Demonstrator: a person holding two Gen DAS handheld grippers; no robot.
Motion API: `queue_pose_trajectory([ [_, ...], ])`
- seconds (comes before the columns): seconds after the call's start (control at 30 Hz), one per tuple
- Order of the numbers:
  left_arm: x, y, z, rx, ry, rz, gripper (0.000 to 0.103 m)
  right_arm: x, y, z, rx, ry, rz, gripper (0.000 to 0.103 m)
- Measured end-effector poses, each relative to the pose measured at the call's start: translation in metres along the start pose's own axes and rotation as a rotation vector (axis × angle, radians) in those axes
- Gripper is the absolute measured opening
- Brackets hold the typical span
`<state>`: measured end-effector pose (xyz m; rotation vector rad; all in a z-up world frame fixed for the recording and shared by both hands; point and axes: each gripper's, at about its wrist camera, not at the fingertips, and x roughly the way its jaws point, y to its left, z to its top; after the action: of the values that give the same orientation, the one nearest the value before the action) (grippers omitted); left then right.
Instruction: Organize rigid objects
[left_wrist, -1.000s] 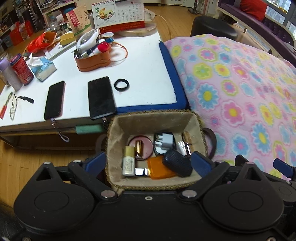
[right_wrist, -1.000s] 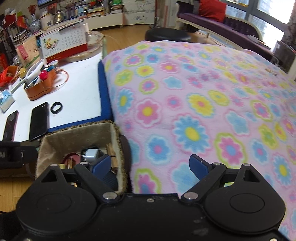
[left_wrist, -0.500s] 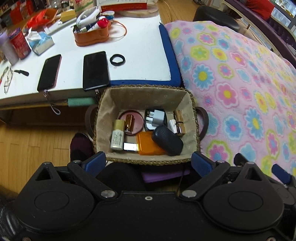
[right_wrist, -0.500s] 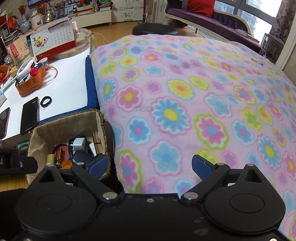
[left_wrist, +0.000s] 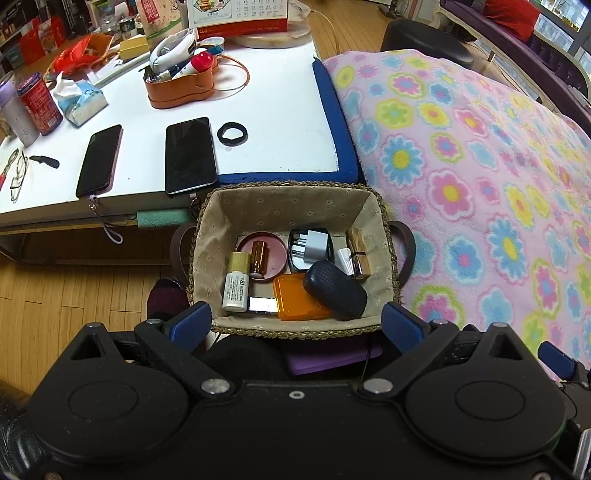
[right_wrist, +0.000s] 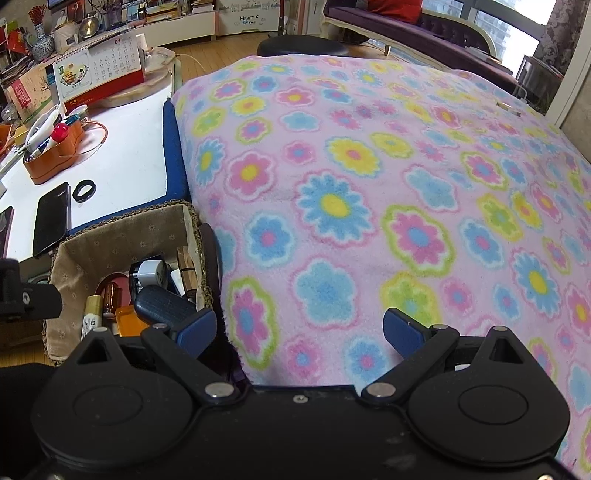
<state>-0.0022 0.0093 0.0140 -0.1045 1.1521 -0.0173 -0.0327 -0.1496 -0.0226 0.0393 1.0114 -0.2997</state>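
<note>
Lined basket of small items sits ahead of both wide-open grippers, held by neither.

From the left wrist, the woven basket (left_wrist: 295, 206) lies just ahead of the left gripper (left_wrist: 295, 323), its near rim between the wide-spread blue pads, nothing clamped; inside lie a cream bottle (left_wrist: 236, 282), an amber vial (left_wrist: 258, 256) on a pink dish, a white plug adapter (left_wrist: 314, 245), an orange case (left_wrist: 295, 301) and a black textured case (left_wrist: 334, 290). Only this view shows both phones (left_wrist: 190, 155) and the black ring (left_wrist: 232, 133) on the white table (left_wrist: 280, 110). The right gripper (right_wrist: 299, 332), its jaws having just widened, hangs empty over the flowered blanket (right_wrist: 369, 184), basket at its left; only here does the blanket's far side show.
</note>
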Motion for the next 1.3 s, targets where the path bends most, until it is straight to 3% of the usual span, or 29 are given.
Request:
queue_pose_trajectory([
  [1.3, 0.0027, -0.0035, -0.0017, 0.020, 0.011, 0.007, 0.095, 0.0033, 0.0039, -0.0009, -0.001, 0.004, 0.020, 0.097],
])
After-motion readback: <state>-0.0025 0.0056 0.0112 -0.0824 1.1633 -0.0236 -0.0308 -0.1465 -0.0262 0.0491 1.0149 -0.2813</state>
